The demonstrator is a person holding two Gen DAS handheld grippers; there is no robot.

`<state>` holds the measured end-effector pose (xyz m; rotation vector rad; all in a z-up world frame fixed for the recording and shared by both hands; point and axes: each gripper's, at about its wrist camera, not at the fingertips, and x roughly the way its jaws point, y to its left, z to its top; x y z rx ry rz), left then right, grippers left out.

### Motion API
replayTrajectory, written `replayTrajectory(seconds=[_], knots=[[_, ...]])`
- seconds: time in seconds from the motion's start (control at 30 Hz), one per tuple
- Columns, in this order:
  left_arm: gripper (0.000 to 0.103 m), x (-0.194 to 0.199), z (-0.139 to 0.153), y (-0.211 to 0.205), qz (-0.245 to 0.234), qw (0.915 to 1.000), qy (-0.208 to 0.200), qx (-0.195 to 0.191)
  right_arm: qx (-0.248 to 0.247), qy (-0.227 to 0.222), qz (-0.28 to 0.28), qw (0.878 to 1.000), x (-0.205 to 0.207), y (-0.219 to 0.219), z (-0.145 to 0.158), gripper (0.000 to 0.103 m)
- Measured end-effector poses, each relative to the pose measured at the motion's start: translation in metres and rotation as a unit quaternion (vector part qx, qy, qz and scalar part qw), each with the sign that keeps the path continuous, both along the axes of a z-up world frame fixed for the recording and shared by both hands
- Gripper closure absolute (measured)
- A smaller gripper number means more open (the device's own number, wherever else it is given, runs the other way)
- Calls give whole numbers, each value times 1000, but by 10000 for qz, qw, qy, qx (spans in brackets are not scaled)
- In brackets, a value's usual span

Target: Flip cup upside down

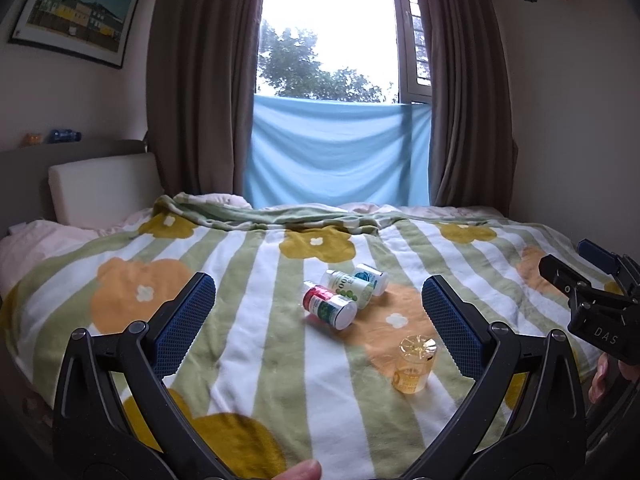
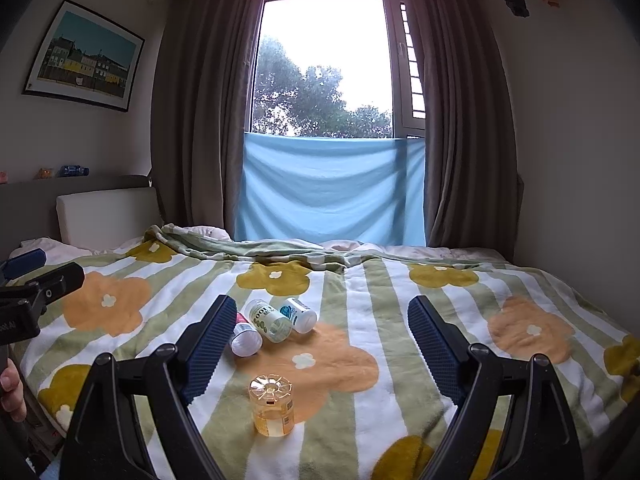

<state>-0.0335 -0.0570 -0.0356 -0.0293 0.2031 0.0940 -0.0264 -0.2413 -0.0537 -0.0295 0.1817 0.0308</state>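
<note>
A small clear amber plastic cup [image 1: 413, 364] stands on the flowered blanket with its base up and mouth down. In the right wrist view the cup [image 2: 273, 406] sits just ahead, between the fingers and nearer the left one. My left gripper [image 1: 318, 320] is open and empty, above the blanket, with the cup near its right finger. My right gripper [image 2: 322, 344] is open and empty, held back from the cup. Each gripper shows at the edge of the other's view, the right gripper [image 1: 596, 300] and the left gripper [image 2: 28, 292].
Three small bottles [image 1: 346, 294] lie on their sides in a cluster beyond the cup, also in the right wrist view [image 2: 272, 322]. The blanket [image 1: 260, 264] covers a bed; a pillow [image 1: 104, 188] and headboard stand at far left, curtains and a window behind.
</note>
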Motion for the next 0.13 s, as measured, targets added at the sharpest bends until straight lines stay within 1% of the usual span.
replayTrajectory(seconds=[0.13], knots=[[0,0,-1,-1,-10,10000,-22,41,5,-6,3,10000,1,-1,0,18]])
